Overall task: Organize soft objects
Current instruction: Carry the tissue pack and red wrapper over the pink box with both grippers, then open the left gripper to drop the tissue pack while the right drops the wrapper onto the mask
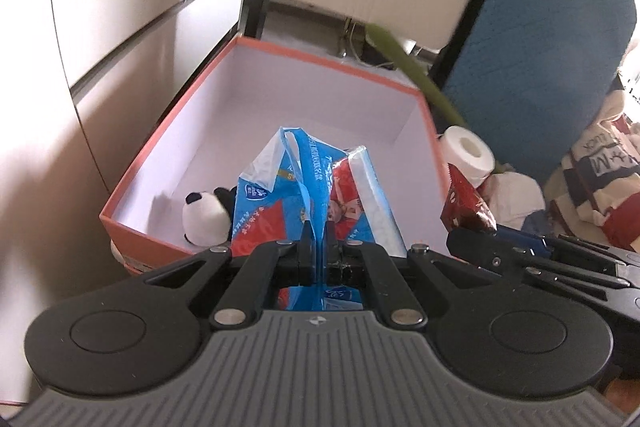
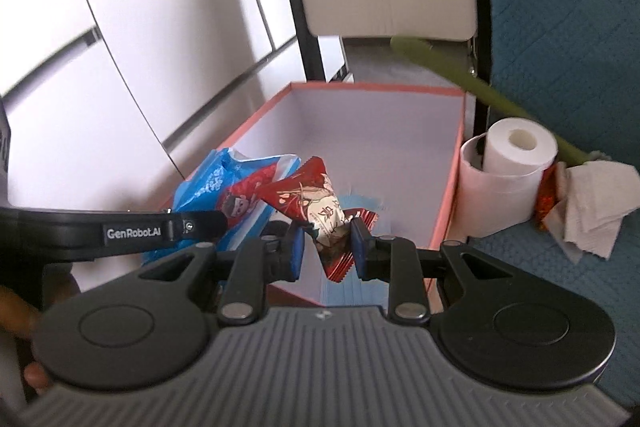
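Orange cardboard forms the outside of the open box (image 1: pixel 132 203), white within, which fills the middle of the left wrist view and runs from centre to right of centre in the right wrist view. Blue quilted fabric (image 1: pixel 540 67) rises at the upper right of the left view, with a green stick (image 2: pixel 480 87) slanting across it. Just right of the box stands a white paper roll (image 2: pixel 516 147), and crumpled tissue (image 2: pixel 596 203) lies beside it at the right edge. At the centre of the left view hangs a blue and red tissue pack (image 1: pixel 280 211), over the box's near end; the left tongs (image 1: pixel 318 247) are clenched on its blue plastic handle. Low in the box, left of the pack, sits a small panda toy (image 1: pixel 206 217). At the centre of the right view the right tongs (image 2: pixel 326 247) grasp a red snack packet (image 2: pixel 316 203) above the box's near edge.
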Tool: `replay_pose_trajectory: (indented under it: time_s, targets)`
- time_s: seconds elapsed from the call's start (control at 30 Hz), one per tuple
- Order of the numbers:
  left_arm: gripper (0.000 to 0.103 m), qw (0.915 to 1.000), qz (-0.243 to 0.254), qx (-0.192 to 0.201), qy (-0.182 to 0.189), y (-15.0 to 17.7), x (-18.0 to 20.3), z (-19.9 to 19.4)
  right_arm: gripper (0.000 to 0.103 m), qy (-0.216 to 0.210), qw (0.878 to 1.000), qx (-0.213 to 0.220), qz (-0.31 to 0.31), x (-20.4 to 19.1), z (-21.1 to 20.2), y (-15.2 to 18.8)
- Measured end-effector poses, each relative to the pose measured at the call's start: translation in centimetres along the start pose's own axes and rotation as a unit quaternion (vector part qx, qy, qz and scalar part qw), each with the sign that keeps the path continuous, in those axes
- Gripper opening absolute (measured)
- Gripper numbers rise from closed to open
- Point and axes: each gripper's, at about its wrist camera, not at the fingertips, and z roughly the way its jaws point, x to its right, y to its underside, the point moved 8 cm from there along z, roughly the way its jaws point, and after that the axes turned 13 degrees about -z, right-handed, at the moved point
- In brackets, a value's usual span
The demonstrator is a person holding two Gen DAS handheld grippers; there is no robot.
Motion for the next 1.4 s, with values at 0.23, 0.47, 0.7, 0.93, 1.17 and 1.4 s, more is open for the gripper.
replay_pose_trajectory:
  time_s: [0.23, 0.47, 0.7, 0.93, 1.17, 1.4]
  targets:
    - [0.003, 0.9997, -0.011, -0.02, -0.012, -1.0, -2.1, 3.3, 0.029, -0.001, 0.999, -0.037, -0.008, -0.4, 4.2, 0.3]
    - [0.003, 0.9993, -0.018, -0.029, -0.015, -2.7, -3.2, 5.8, 0.029, 0.005, 0.998, -0.06, -0.001, 0.7, 8.0, 0.4]
    - [0.004, 0.999, -0.025, -0.032, -0.017, -3.4, -3.8, 6.9, 0.031, 0.007, 0.997, -0.071, 0.004, 1.4, 10.7, 0.2]
    - [0.052, 0.9993, 0.009, -0.017, -0.031, -3.3, -3.0, 6.1, 0.054, -0.006, 0.997, -0.076, 0.019, 1.7, 10.9, 0.0]
    - [0.052, 0.9996, 0.011, 0.005, -0.024, -3.1, -1.7, 3.6, 0.059, -0.004, 0.998, -0.059, 0.024, 1.7, 8.7, -0.5]
    - [0.052, 0.9996, 0.018, 0.021, 0.001, -1.3, 0.8, 1.0, 0.059, 0.008, 0.999, -0.029, 0.025, 2.1, 5.1, -0.6]
